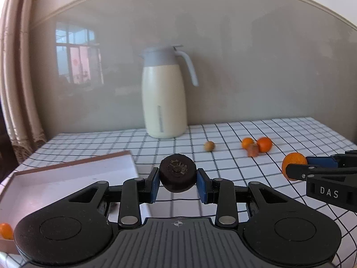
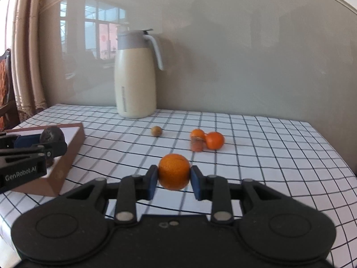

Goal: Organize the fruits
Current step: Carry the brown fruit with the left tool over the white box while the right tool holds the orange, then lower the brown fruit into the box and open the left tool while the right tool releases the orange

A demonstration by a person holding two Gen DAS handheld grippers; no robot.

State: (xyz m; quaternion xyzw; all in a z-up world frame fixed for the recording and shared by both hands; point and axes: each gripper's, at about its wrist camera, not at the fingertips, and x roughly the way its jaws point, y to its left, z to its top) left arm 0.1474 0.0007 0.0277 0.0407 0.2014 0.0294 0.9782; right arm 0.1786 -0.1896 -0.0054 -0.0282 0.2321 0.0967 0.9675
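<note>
Gripping a dark round fruit [image 1: 177,173] beside the shallow box [image 1: 67,174], the left tool [image 1: 177,182] mirrors the right tool [image 2: 174,178], clamped on an orange [image 2: 174,171] above the bench [image 2: 267,156].

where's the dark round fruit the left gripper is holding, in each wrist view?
Left wrist: dark fruit at centre, clamped between the left gripper pads, right of the box.
Right wrist: dark fruit at far left edge, above the box.
Shared landmark: cream thermos jug against the back wall.
</note>
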